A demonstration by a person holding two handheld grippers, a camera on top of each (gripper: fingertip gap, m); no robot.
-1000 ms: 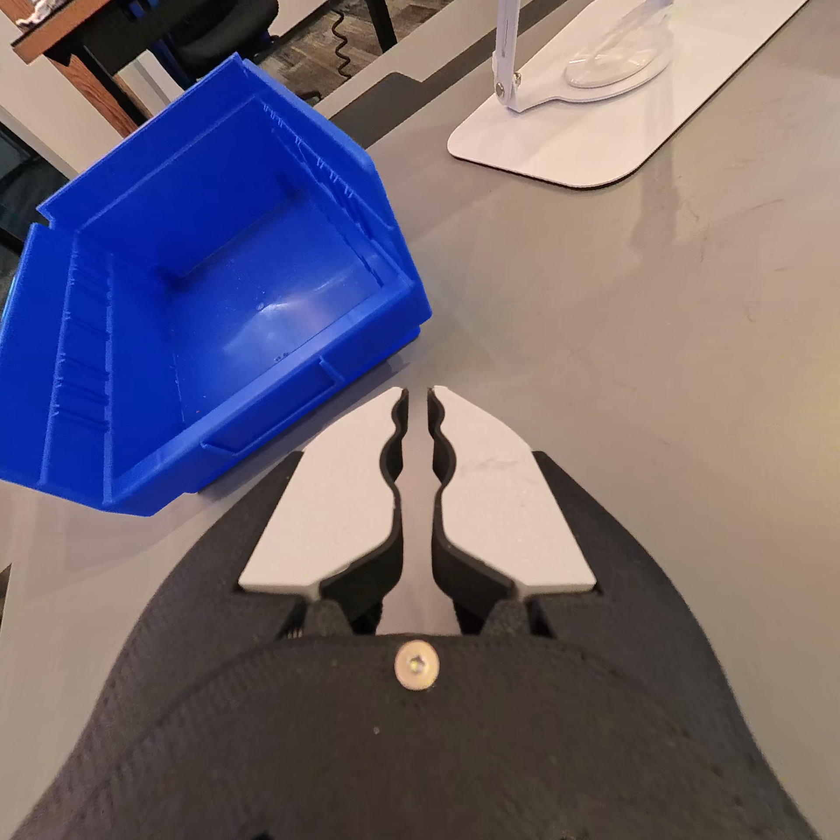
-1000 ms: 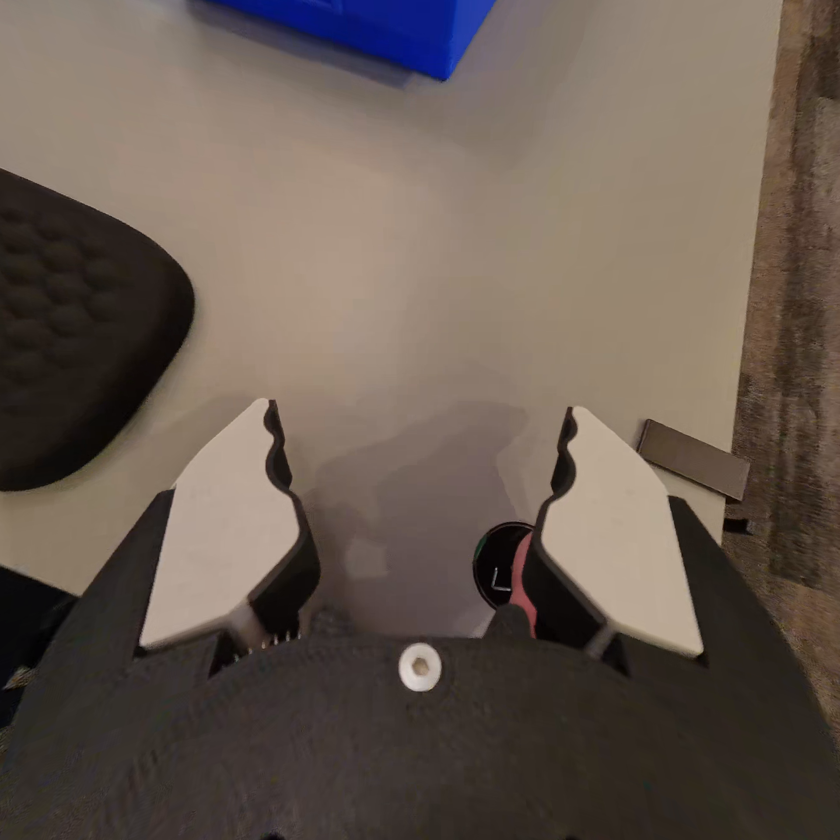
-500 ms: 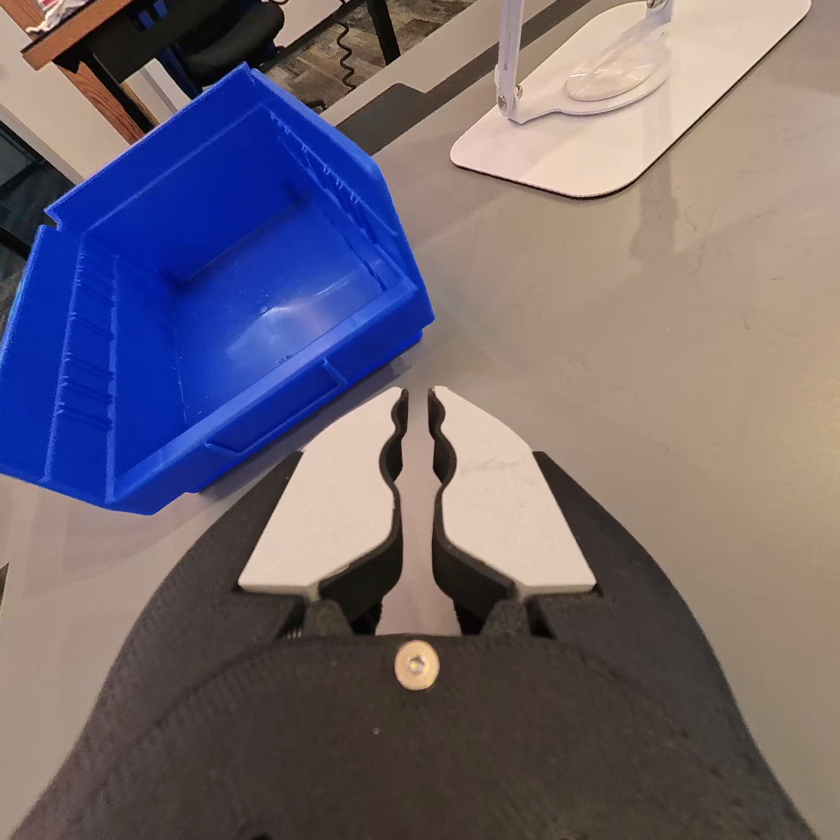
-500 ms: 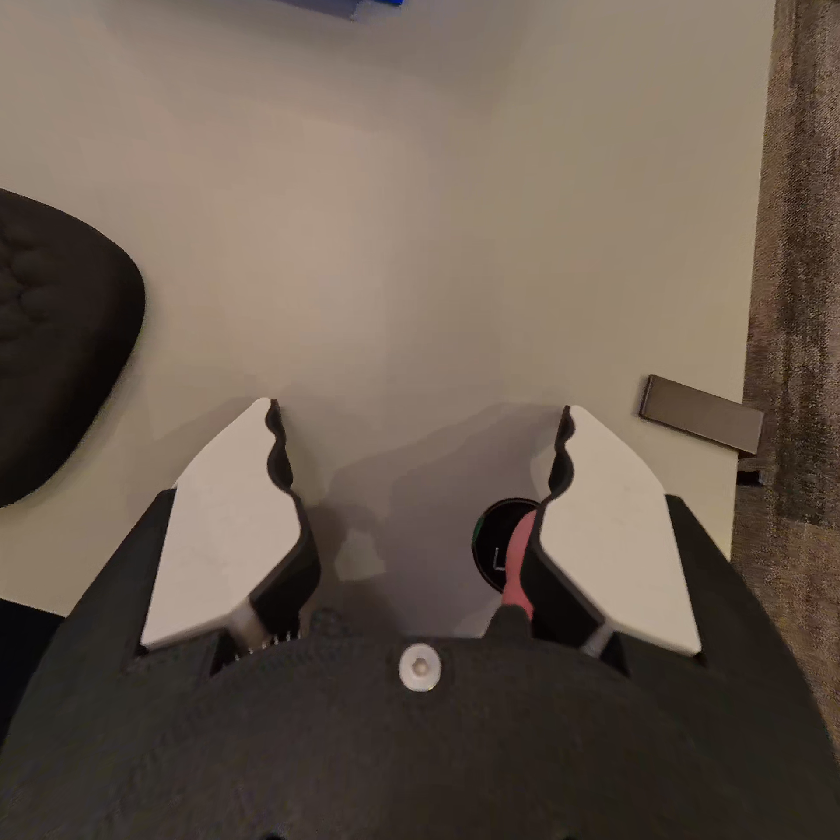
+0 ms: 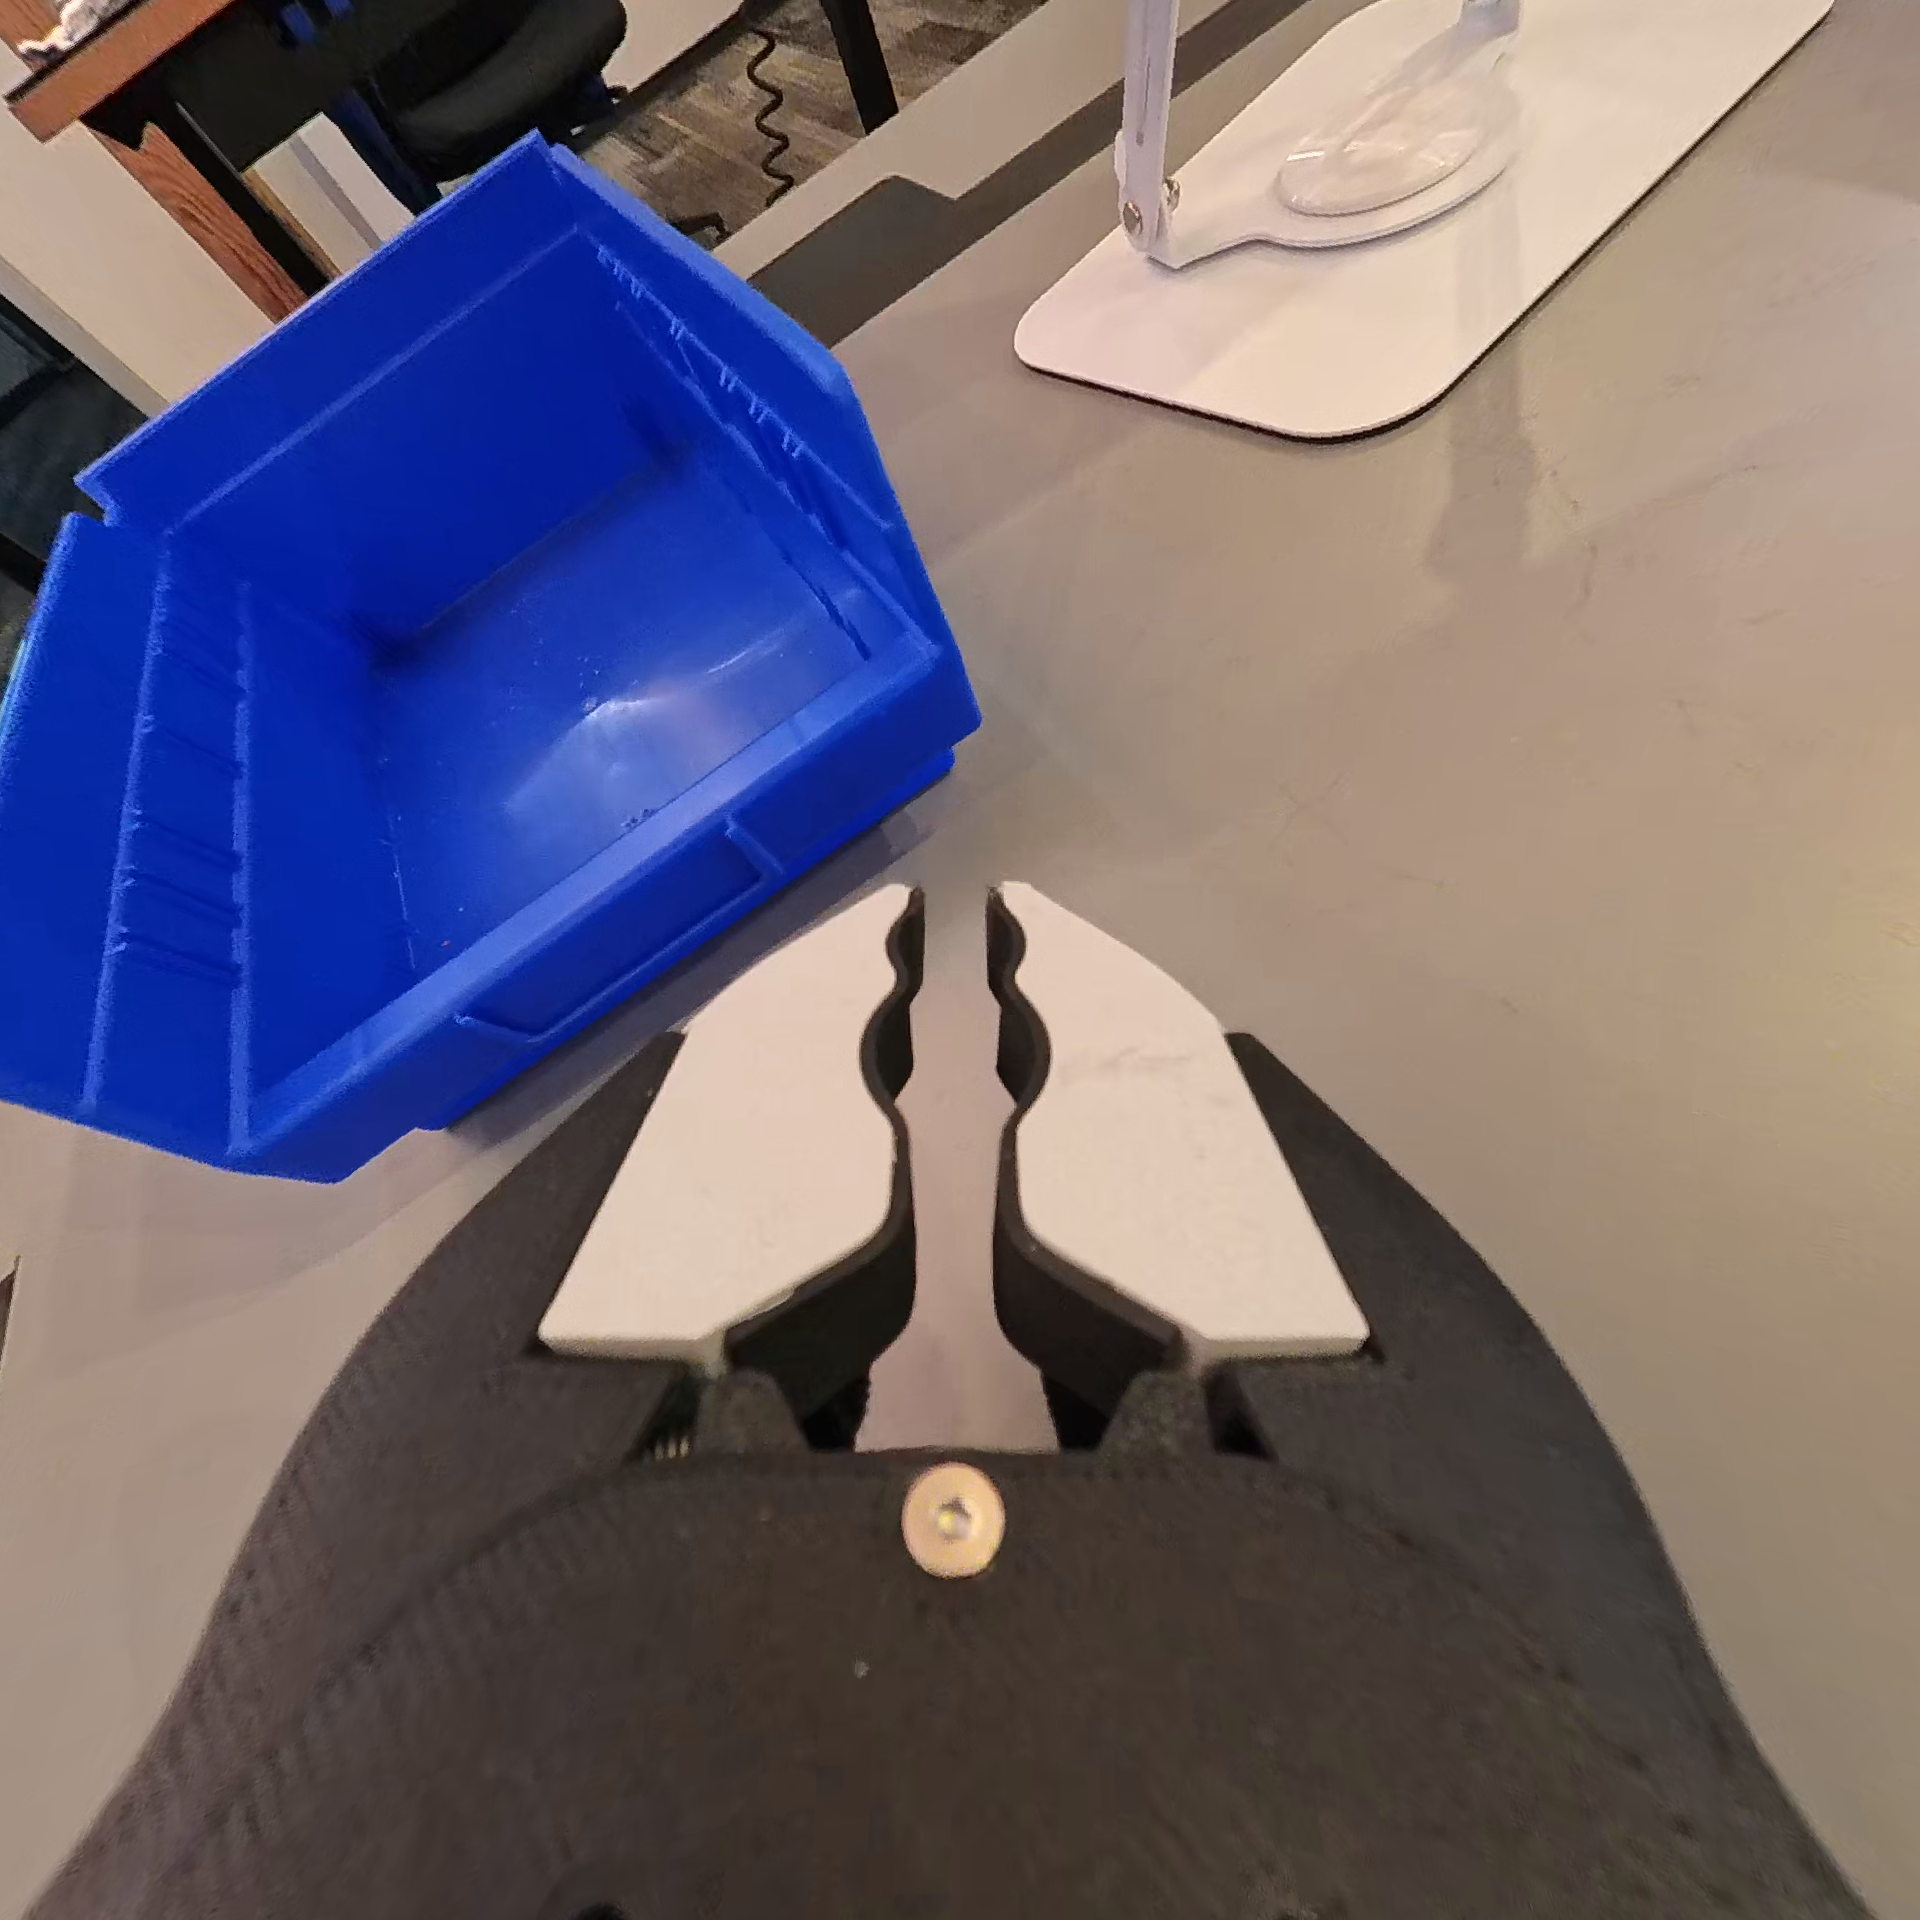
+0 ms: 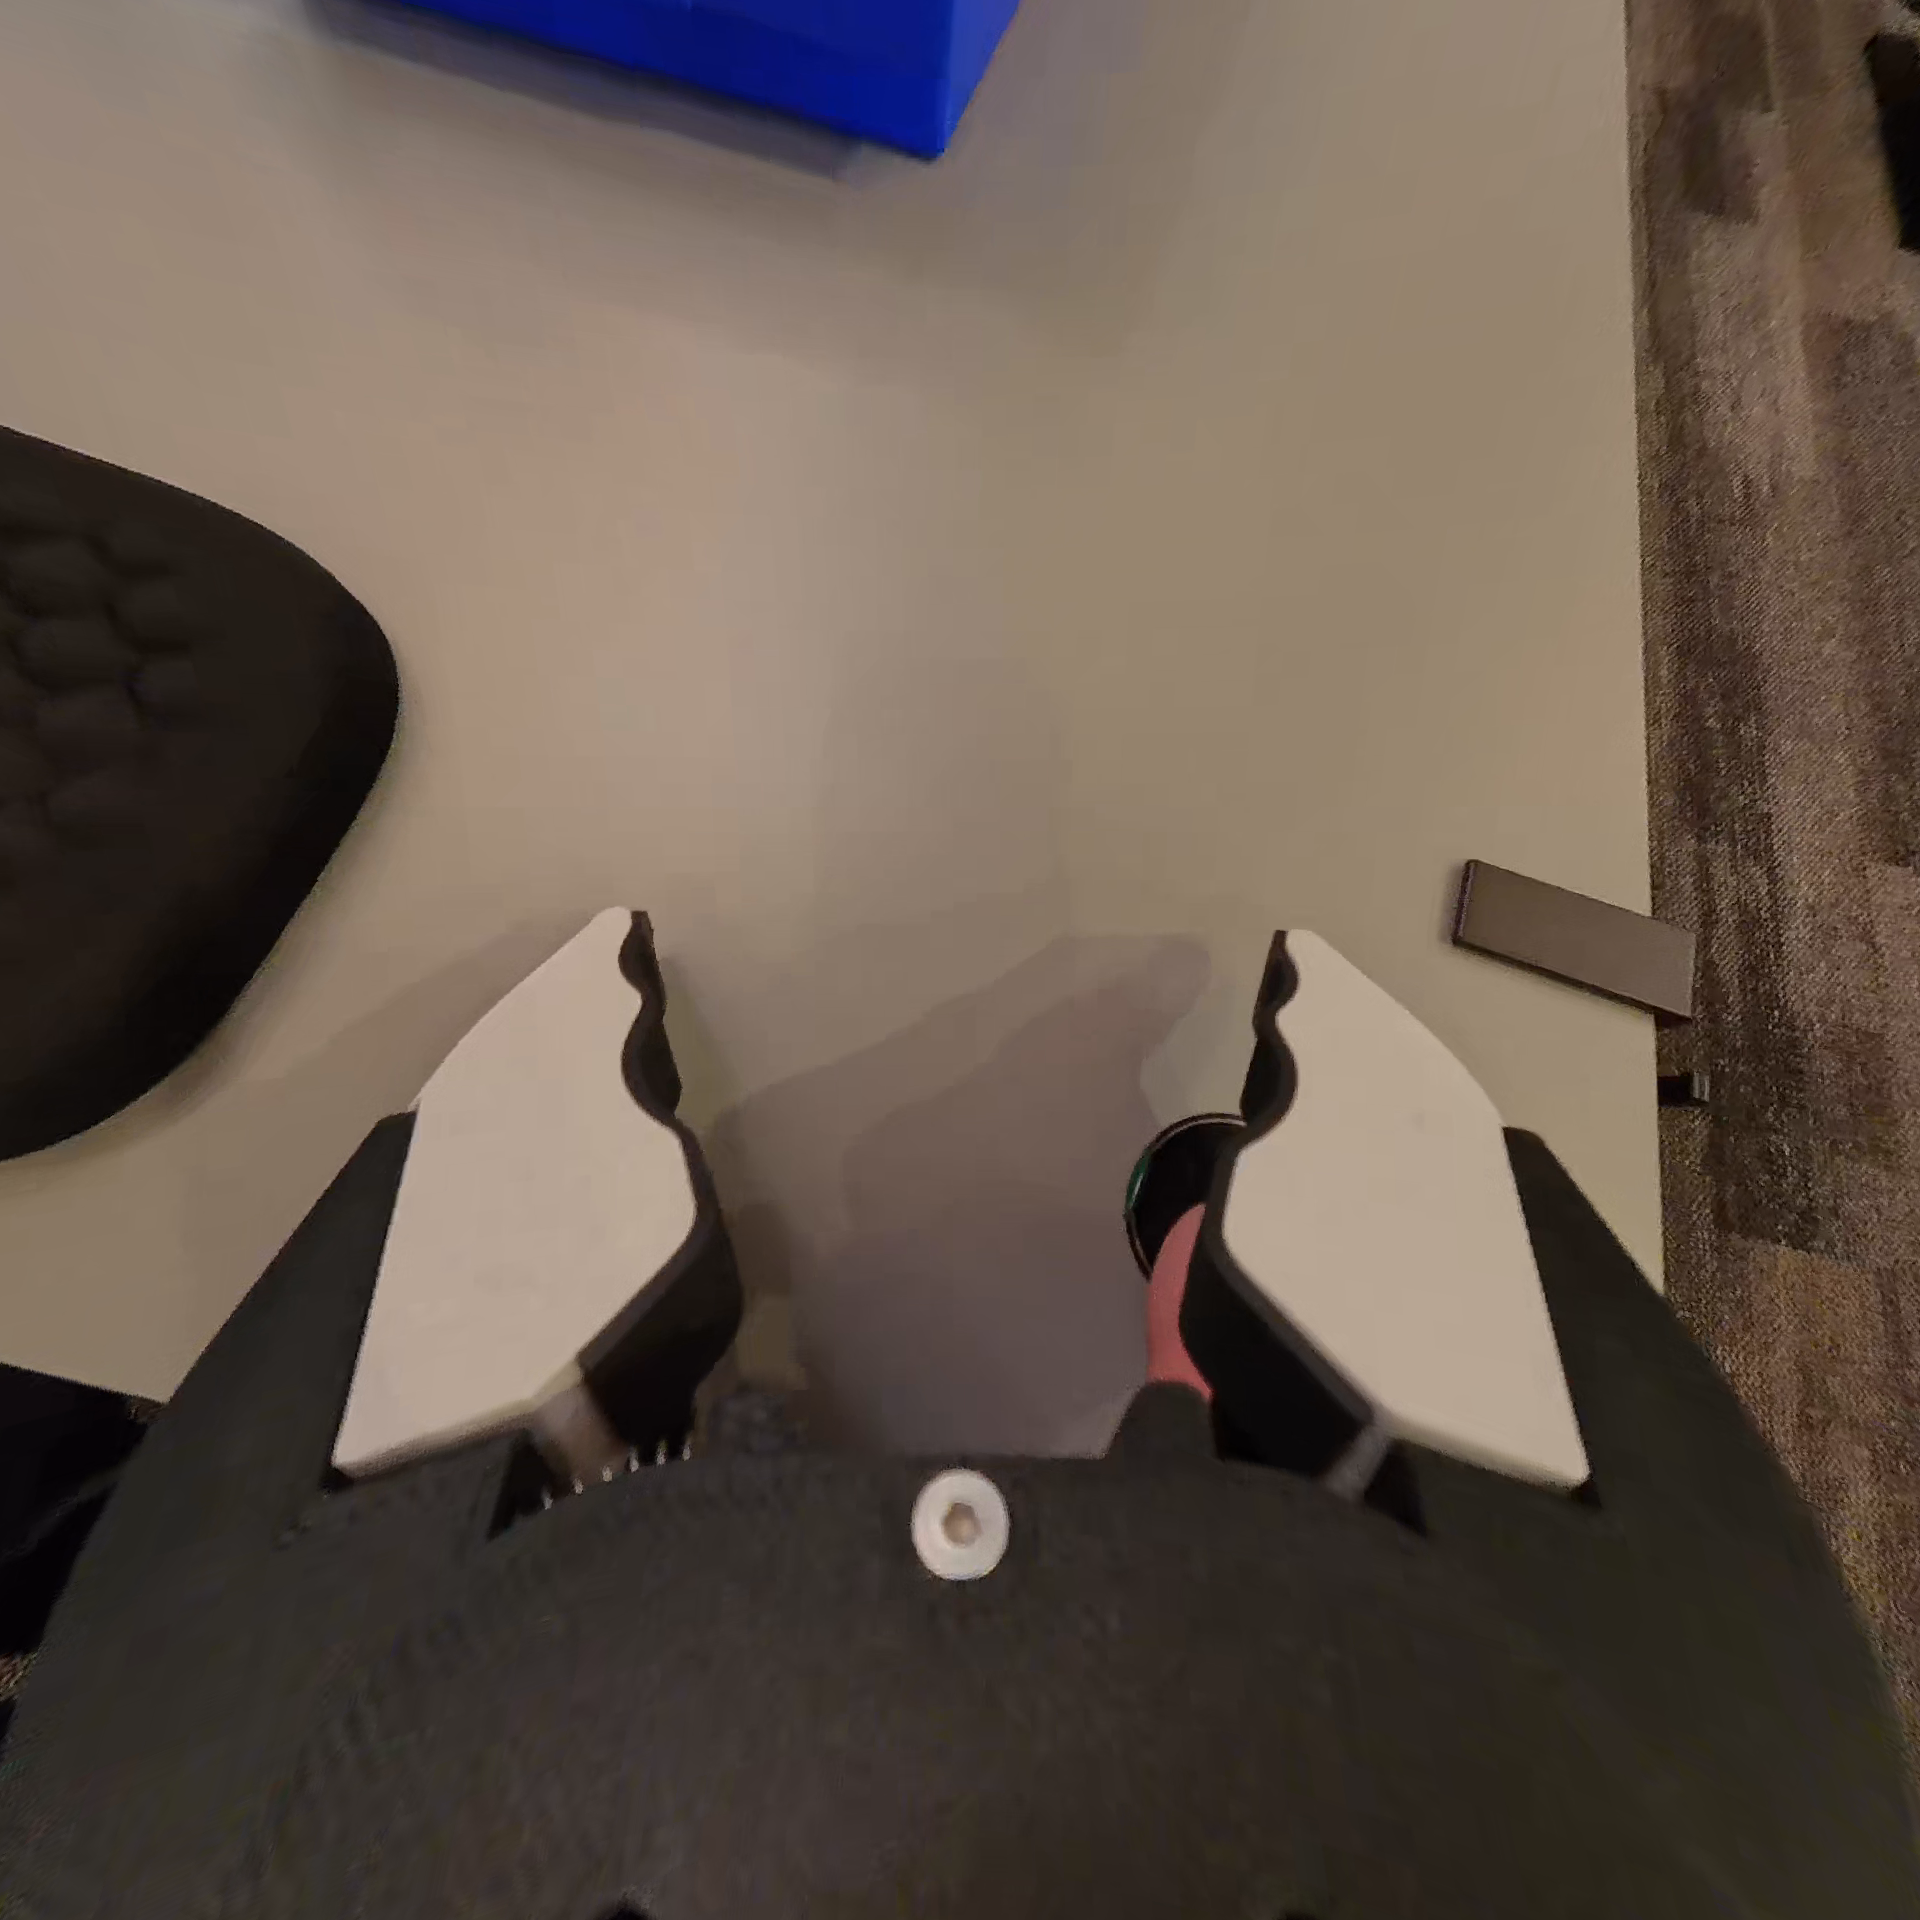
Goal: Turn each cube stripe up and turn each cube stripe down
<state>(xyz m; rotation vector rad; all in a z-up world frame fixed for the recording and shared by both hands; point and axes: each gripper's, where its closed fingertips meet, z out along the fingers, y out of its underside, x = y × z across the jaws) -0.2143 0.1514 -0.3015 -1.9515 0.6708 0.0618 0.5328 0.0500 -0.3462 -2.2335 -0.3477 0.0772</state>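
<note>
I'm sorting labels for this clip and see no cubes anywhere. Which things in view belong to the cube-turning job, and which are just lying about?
Job:
left gripper, nearly closed, empty
right gripper, wide open, empty
No cubes in view.

Lying about:
blue bin, empty
white stand
black cushion
dark bar
grey table

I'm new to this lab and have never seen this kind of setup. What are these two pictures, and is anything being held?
No robot here: a person holds a two-finger gripper in each hand, each with a camera looking along its fingers. The left view shows the left gripper, fingers nearly together with a narrow gap and nothing between them, near an empty blue bin and a white stand base on a grey table. The right view shows the right gripper, fingers wide apart and holding nothing, over the same table, beside a black pad. No cubes are visible.
</note>
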